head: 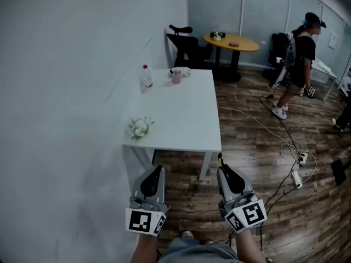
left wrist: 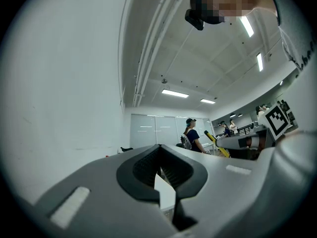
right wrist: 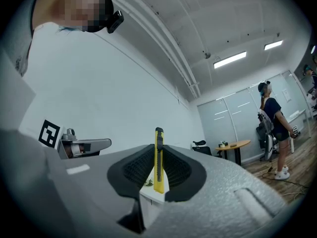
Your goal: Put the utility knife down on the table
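Short of the white table's (head: 186, 126) near edge, the right gripper (head: 229, 178) clenches the yellow utility knife (right wrist: 158, 155), its long axis pointing tableward; the left gripper (head: 153, 181) is closed on nothing.

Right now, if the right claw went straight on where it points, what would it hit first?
Probably the table's near edge: the right claw, shut on the knife, points at it, with nothing seen between. Depth is unclear.

You'll find no readable words, brands or numbers. The marker cubes (head: 146, 221) on your left gripper (head: 158, 171) and right gripper (head: 225, 171) bear only black-and-white square patterns — the bottle's (head: 146, 76) label is too small to read.
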`<act>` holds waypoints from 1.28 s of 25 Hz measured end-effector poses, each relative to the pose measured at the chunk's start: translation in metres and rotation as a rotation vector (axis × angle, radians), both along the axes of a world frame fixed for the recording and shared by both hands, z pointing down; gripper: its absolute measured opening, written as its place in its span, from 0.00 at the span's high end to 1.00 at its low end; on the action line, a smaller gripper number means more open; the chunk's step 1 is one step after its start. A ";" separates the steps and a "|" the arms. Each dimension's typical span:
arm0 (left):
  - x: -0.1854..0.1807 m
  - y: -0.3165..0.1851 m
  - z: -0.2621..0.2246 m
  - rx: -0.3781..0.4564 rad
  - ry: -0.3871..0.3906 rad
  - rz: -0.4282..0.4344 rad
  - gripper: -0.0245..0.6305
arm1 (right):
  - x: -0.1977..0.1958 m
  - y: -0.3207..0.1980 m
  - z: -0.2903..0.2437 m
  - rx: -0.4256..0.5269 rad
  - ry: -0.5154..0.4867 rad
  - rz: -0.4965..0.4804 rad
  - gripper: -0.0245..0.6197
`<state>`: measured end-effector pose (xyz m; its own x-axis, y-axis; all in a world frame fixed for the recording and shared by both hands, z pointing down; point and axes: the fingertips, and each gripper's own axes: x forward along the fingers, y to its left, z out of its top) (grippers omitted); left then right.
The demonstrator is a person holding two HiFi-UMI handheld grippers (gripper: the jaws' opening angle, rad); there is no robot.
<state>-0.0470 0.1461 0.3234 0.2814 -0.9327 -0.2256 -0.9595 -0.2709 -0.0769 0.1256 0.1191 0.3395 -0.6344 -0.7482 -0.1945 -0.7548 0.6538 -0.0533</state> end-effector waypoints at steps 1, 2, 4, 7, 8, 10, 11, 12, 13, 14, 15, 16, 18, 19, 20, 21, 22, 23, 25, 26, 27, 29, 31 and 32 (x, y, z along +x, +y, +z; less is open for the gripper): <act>-0.003 -0.003 0.000 0.002 0.001 0.002 0.95 | -0.003 -0.002 0.000 -0.001 0.000 0.002 0.88; -0.007 -0.006 0.000 0.002 0.001 0.005 0.95 | -0.006 -0.005 0.001 -0.001 0.000 0.005 0.88; -0.014 -0.011 0.002 0.002 0.002 0.009 0.95 | -0.013 -0.009 0.002 0.000 -0.001 0.010 0.88; -0.020 -0.015 0.005 -0.003 0.002 0.017 0.95 | -0.018 -0.011 0.002 0.002 -0.003 0.016 0.88; -0.021 -0.016 0.006 -0.004 0.003 0.021 0.95 | -0.019 -0.012 0.002 0.002 -0.004 0.019 0.88; -0.024 -0.019 0.008 -0.007 0.005 0.027 0.95 | -0.022 -0.014 0.004 0.000 -0.007 0.023 0.88; -0.026 -0.021 0.010 -0.008 0.005 0.029 0.95 | -0.024 -0.016 0.005 -0.003 -0.008 0.024 0.88; -0.028 -0.024 0.011 -0.009 0.006 0.030 0.95 | -0.027 -0.018 0.007 -0.006 -0.006 0.026 0.88; -0.031 -0.026 0.011 -0.011 0.006 0.032 0.95 | -0.029 -0.021 0.008 -0.009 -0.004 0.027 0.88; -0.033 -0.028 0.012 -0.012 0.006 0.033 0.95 | -0.030 -0.023 0.009 -0.011 -0.002 0.028 0.88; -0.034 -0.030 0.012 -0.013 0.008 0.033 0.95 | -0.032 -0.025 0.009 -0.012 0.000 0.028 0.88; -0.036 -0.032 0.012 -0.014 0.010 0.033 0.95 | -0.033 -0.027 0.009 -0.013 0.001 0.029 0.88; -0.039 -0.037 0.014 -0.017 0.015 0.032 0.95 | -0.035 -0.031 0.009 -0.014 0.002 0.032 0.88; -0.040 -0.040 0.015 -0.018 0.017 0.032 0.95 | -0.036 -0.034 0.010 -0.013 0.002 0.034 0.88; -0.041 -0.043 0.016 -0.017 0.017 0.032 0.95 | -0.036 -0.037 0.010 -0.013 0.001 0.034 0.88; -0.042 -0.046 0.016 -0.016 0.017 0.032 0.95 | -0.036 -0.041 0.010 -0.012 0.000 0.033 0.88; -0.042 -0.049 0.016 -0.014 0.017 0.030 0.95 | -0.036 -0.045 0.010 -0.012 -0.002 0.032 0.88; -0.042 -0.053 0.016 -0.012 0.017 0.028 0.95 | -0.036 -0.049 0.010 -0.012 -0.005 0.029 0.88; -0.043 -0.062 0.015 -0.007 0.017 0.023 0.95 | -0.036 -0.059 0.010 -0.010 -0.010 0.024 0.88; -0.044 -0.067 0.015 -0.004 0.017 0.019 0.95 | -0.037 -0.065 0.010 -0.008 -0.011 0.021 0.88; -0.045 -0.072 0.015 -0.002 0.017 0.015 0.95 | -0.038 -0.071 0.010 -0.007 -0.011 0.017 0.88; -0.047 -0.083 0.014 -0.001 0.017 0.005 0.95 | -0.040 -0.084 0.010 -0.005 -0.012 0.007 0.88; -0.046 -0.094 0.012 -0.003 0.017 -0.003 0.95 | -0.040 -0.097 0.008 -0.006 -0.013 -0.002 0.88; -0.047 -0.101 0.011 -0.003 0.016 -0.007 0.95 | -0.041 -0.105 0.008 -0.007 -0.012 -0.007 0.88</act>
